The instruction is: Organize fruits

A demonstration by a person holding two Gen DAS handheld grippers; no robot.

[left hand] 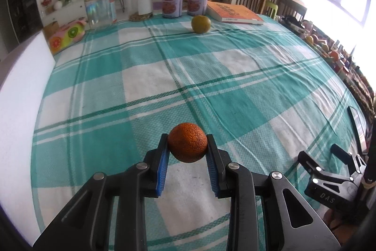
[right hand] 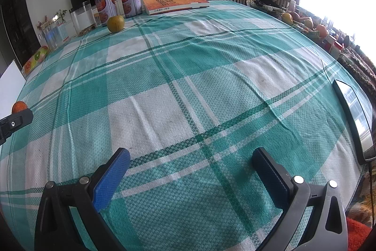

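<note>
left gripper: we clamp it on the orange
right gripper: we hold it apart, empty
step: orange gripped
next: we likely carry it toward the green fruit

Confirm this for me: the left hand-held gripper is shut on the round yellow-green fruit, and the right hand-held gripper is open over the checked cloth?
Not quite. The left hand-held gripper is shut on the round, rough-skinned orange fruit, as the left wrist view shows. The round yellow-green fruit sits untouched near the cans. The rest holds.

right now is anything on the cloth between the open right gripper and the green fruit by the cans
Nothing visible. From the right gripper, jaws open and empty, bare checked tablecloth runs up to the green fruit. The left gripper, shut on the orange fruit, is off to the side.
</note>
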